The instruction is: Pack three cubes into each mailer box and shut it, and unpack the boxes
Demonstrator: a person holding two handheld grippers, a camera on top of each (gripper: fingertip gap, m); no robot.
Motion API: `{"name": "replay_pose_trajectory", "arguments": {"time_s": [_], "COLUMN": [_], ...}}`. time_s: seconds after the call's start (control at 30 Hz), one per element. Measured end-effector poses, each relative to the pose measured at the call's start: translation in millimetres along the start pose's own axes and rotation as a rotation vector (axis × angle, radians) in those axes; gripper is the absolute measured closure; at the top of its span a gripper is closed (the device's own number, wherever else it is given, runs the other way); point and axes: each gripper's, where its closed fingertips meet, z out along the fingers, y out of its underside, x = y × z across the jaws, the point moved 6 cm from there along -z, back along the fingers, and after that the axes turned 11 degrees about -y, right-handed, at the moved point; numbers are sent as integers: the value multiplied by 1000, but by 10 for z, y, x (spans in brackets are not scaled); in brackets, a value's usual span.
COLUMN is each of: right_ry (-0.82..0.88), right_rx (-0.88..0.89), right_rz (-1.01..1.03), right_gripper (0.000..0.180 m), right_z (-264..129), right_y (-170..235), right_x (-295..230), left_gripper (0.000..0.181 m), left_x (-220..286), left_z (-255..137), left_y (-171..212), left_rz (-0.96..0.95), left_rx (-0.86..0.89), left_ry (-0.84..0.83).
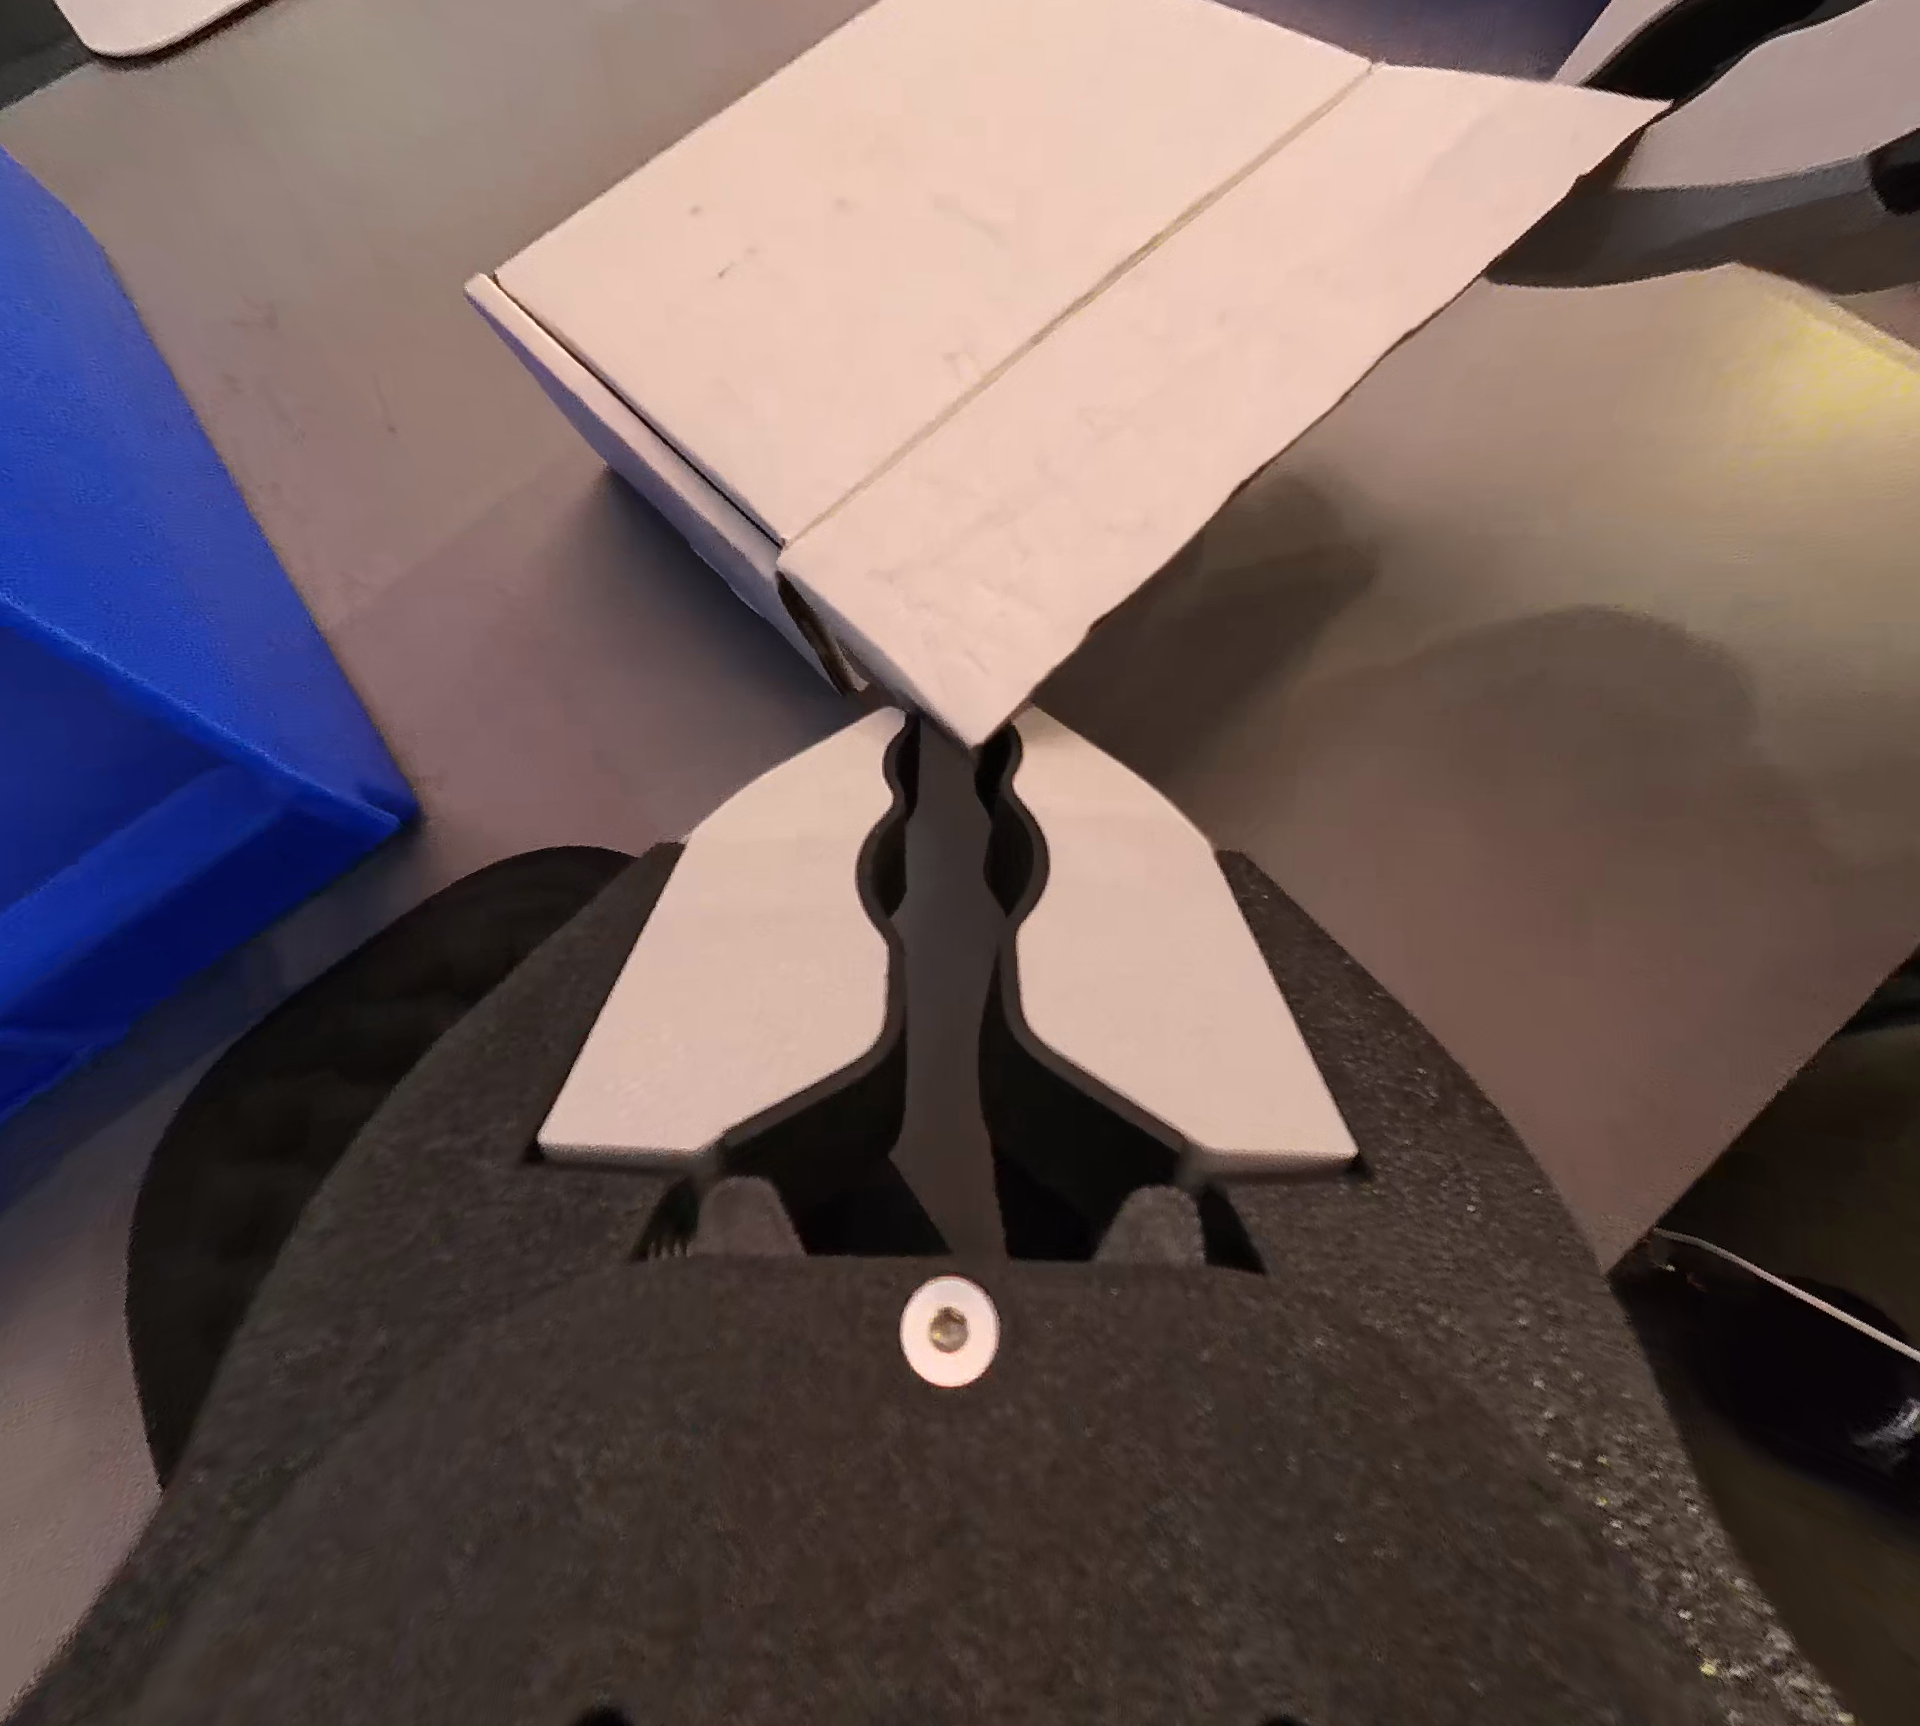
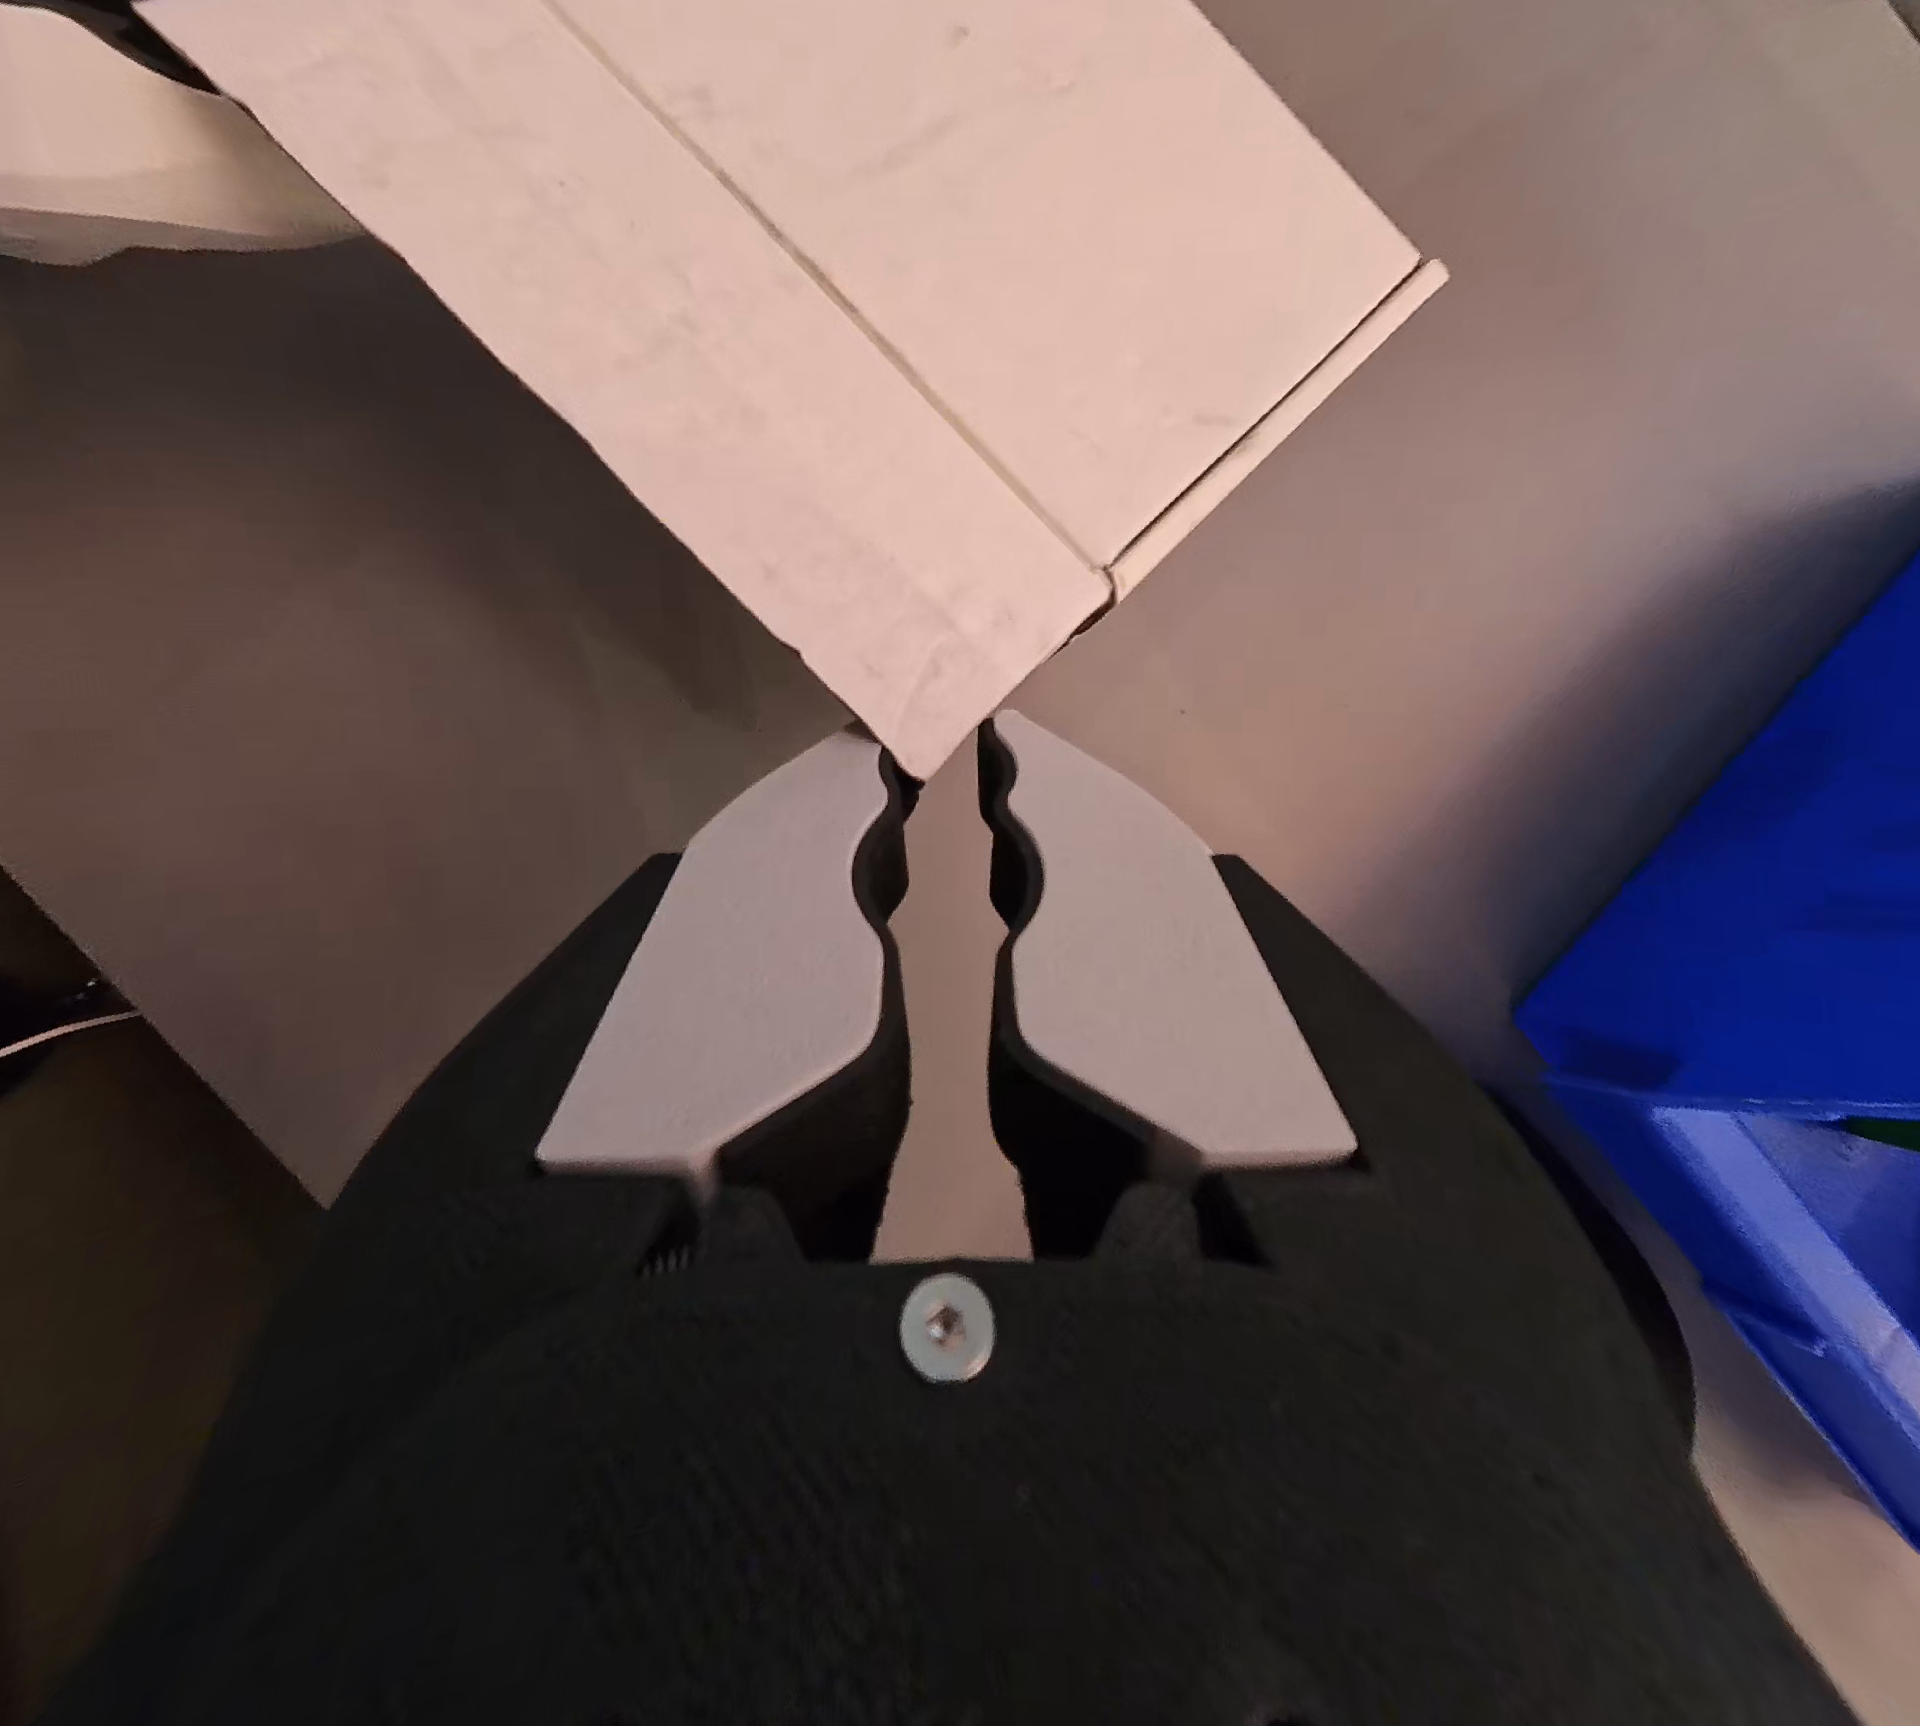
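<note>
The white cardboard mailer box point(image 1: 883, 222) sits mid-bench point(image 1: 1455, 637), lid down but front flap point(image 1: 1195, 388) untucked, each hand-held gripper, left point(image 1: 958, 731) and right point(image 2: 940, 746), nearly closed on a flap corner; judged closing step, next fold and tuck.

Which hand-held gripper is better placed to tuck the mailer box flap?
Neither clearly. The left hand-held gripper and right hand-held gripper each sit at a corner of the untucked front flap of the mailer box. Probably both together.
</note>
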Motion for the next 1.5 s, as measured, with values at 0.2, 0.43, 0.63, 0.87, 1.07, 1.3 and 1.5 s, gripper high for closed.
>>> {"name": "replay_pose_trajectory", "arguments": {"time_s": [0.2, 0.43, 0.63, 0.87, 1.07, 1.3, 1.5], "right_ry": [18, -85, -208, -305, -200, -220, -210], "right_rx": [-30, 89, 262, 305, 239, 171, 56], "right_rz": [-16, 1, 122, 156, 70, 195, 315], "right_gripper": [171, 158, 137, 121, 116, 118, 119], "right_z": [96, 24, -109, 77, 223, 163, 82], "right_y": [77, 100, 86, 89, 111, 111, 118], "right_x": [0, 13, 157, 142, 120, 44, 32], "left_gripper": [172, 122, 111, 118, 120, 119, 133], "left_x": [25, -8, -111, -161, -156, -115, -40], "left_z": [72, -2, -55, 29, 118, 114, 86], "left_y": [37, 12, -40, -113, -119, -131, -155], "left_rz": [37, -36, -108, -251, -220, -183, -190], "left_rx": [-47, -4, 8, -13, -5, -37, -97], "left_ry": [-5, 125, 242, 397, 381, 358, 347]}}
